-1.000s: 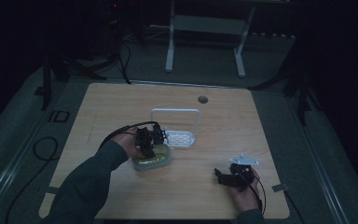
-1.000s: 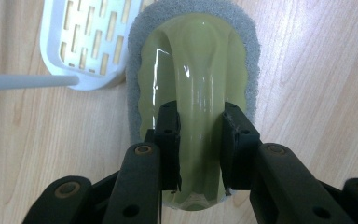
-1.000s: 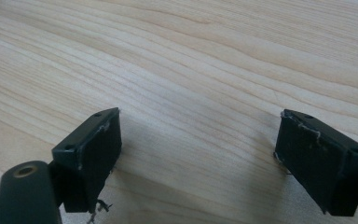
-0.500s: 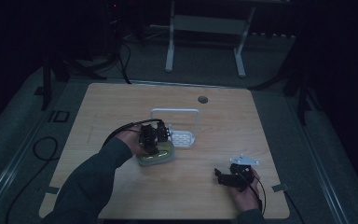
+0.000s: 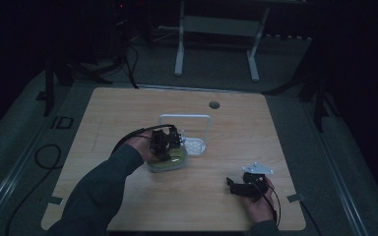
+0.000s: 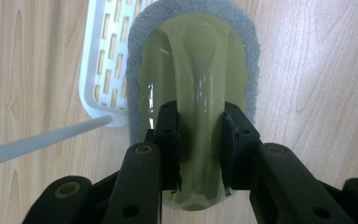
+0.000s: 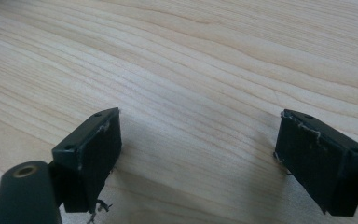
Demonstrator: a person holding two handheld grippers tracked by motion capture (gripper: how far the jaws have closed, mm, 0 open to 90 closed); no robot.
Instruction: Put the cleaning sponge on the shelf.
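Note:
A yellow-green scrubber (image 6: 196, 56) with a grey sponge rim lies lengthwise in the left gripper view. My left gripper (image 6: 199, 112) is shut on its raised middle ridge, one jaw on each side. In the high view the same gripper (image 5: 165, 141) holds the scrubber (image 5: 171, 161) just left of a white slotted tray (image 5: 195, 146). The scrubber's far end overlaps the tray (image 6: 102, 70) edge. My right gripper (image 5: 236, 188) rests low at the table's front right, open, with bare wood between its jaws (image 7: 200, 121).
A white hoop-shaped frame (image 5: 184, 118) stands behind the tray, and a white bar (image 6: 37, 144) crosses the left gripper view's lower left. A round hole (image 5: 214, 104) sits near the wooden table's (image 5: 103, 113) far edge. Cables trail off to the left.
My left gripper has carried the scrubber a little away from the person and to the right, closer to the white tray. The right gripper has stayed in place.

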